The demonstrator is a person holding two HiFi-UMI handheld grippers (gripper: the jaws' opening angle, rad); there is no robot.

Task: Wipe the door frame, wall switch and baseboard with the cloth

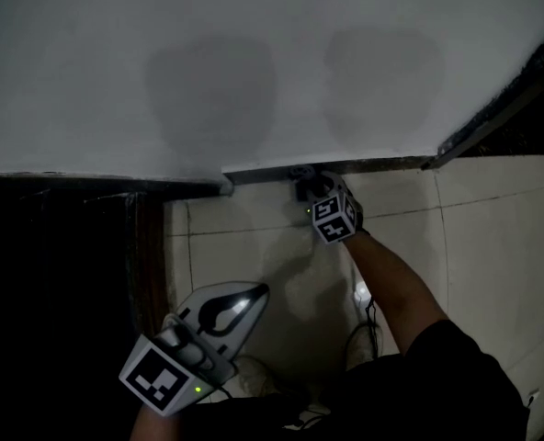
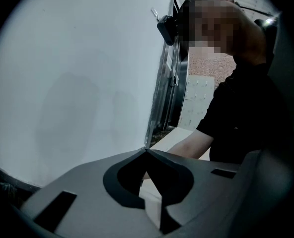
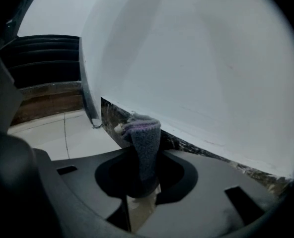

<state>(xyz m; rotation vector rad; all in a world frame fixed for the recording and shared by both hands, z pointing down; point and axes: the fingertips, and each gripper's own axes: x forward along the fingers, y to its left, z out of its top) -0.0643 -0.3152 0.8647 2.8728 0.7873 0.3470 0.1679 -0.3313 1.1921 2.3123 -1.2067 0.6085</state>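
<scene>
At the shadowy baseboard (image 3: 195,147), right gripper (image 3: 143,180) clamps the cloth (image 3: 144,143), lower end hidden; left gripper (image 2: 146,150) sits closed.

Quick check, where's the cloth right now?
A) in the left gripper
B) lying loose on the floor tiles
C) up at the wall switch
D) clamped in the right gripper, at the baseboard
D: the right gripper view shows the cloth pinched in the right gripper, its free end against the dark baseboard. The left gripper is shut on nothing.

Dim, murky frames — two soft shadows on the pale wall (image 1: 254,81), fisheye-dark edges.
</scene>
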